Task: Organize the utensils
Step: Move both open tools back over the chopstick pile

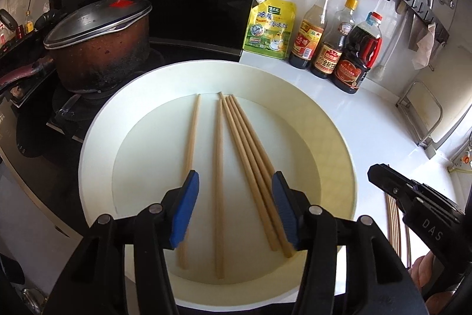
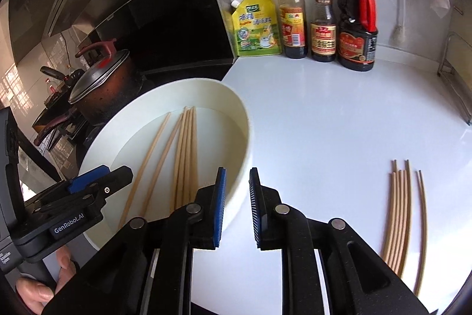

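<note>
From the left wrist, the left gripper (image 1: 234, 188) hangs released over five chopsticks (image 1: 236, 155) inside the white bowl (image 1: 97, 138); from the right wrist, the right gripper (image 2: 237, 185) stands parted, empty, above the bowl's rim, loose chopsticks (image 2: 402, 211) lying well right of the bowl.

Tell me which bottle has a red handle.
The dark bottle at the right end of the row; the other two bottles have yellow caps and no handle.

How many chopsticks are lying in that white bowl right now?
5. One chopstick lies alone at the left of the white bowl, a second chopstick beside it, and three chopsticks lie bunched at the right. More chopsticks lie on the counter outside.
</note>
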`<state>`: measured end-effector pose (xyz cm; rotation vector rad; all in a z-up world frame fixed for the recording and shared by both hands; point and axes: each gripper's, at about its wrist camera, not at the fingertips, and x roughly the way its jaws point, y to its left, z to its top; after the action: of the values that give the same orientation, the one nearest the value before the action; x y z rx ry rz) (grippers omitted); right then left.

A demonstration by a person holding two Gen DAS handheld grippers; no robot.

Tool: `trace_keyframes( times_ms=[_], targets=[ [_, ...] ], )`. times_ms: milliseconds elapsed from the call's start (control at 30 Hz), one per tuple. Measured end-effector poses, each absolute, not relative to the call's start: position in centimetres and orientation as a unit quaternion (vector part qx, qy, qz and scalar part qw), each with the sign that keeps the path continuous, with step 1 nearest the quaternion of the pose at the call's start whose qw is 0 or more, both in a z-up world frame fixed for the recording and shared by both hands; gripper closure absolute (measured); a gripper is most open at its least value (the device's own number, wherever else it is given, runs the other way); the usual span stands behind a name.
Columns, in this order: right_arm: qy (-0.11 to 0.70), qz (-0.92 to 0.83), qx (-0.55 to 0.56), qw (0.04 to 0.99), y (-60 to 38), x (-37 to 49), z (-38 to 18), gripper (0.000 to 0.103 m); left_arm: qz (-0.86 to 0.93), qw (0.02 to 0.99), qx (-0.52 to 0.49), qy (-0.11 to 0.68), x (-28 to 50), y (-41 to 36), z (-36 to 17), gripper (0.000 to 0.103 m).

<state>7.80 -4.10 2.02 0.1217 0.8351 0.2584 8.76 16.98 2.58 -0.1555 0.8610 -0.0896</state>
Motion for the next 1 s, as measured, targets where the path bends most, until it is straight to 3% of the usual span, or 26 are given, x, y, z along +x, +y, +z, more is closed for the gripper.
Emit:
trace_keyframes(
  times_ms=[133,633,1000],
  targets=[
    [0.396,0.093,0.065,0.911,-7.4,6.9,2.8,0.083,-0.068,0.905,-0.071,0.414,8.5,14.8,2.9,0.052],
    [0.360,0.025,0.162,0.919,-18.9,2.4,2.9,0.082,-0.104,0.908,-0.024,0.406,7.3,8.0,4.8,0.049],
    [0.362,-0.009,0.167,0.917,-24.5,0.2,1.5,0.078,-0.134,0.899,-0.003,0.417,6.5,1.7,4.8,0.048]
  ],
)
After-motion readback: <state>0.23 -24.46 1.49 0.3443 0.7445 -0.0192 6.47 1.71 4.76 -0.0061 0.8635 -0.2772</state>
